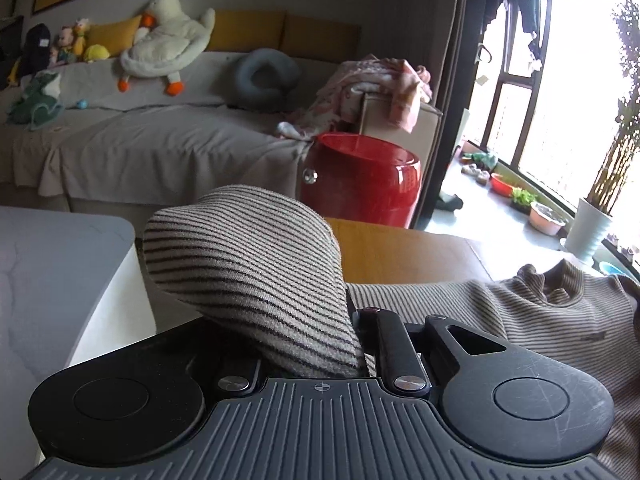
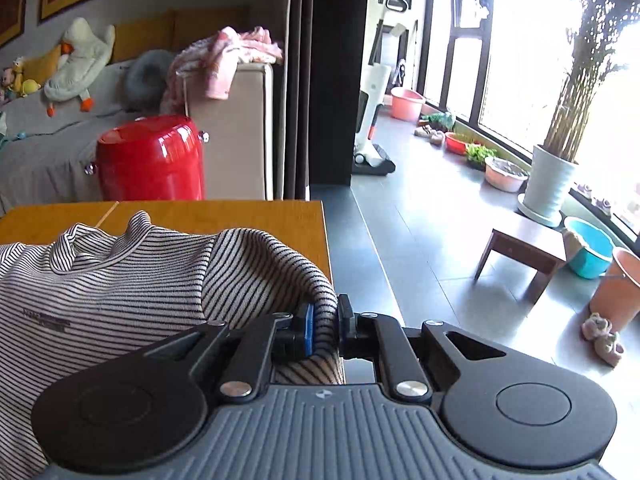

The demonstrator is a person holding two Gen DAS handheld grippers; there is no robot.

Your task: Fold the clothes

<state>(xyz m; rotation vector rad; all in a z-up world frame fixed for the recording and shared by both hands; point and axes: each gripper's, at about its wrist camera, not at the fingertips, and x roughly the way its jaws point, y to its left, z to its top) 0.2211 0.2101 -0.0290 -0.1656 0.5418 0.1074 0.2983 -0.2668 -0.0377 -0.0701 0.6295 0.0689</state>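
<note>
Right gripper (image 2: 325, 326) clamped on a fold of the striped turtleneck top (image 2: 120, 280), blue pads (image 2: 309, 328) pinching the cloth from both sides, jaws drawn in narrow with only fabric between. Gathered edge rising up and over from the pinch, arching leftward and away, then dropping into the body of the garment. Rest of the top spread to the left of the tool across the wooden table (image 2: 224, 216), collar standing ruffled at the far side, a small dark printed label on the chest. Table edge running just right of the pinched fold, dark tiled floor (image 2: 420, 216) beyond it.

Left gripper (image 1: 352, 332) likewise closed on the same striped top (image 1: 500, 308), fingertips buried under a bulging hump of cloth that covers the left finger entirely. Hump lifted clear above the tool and leaning left; flat body of the garment lying off to the right on the table (image 1: 400, 248), collar at the far right. White marbled surface (image 1: 60, 264) close on the left.

Farther out: red drum-shaped stool (image 1: 360, 180), grey-covered sofa (image 1: 160, 136) with a plush goose (image 1: 168, 36), pink clothes (image 1: 380, 80) heaped on the sofa's end, potted plant (image 2: 560, 140) by the windows.
</note>
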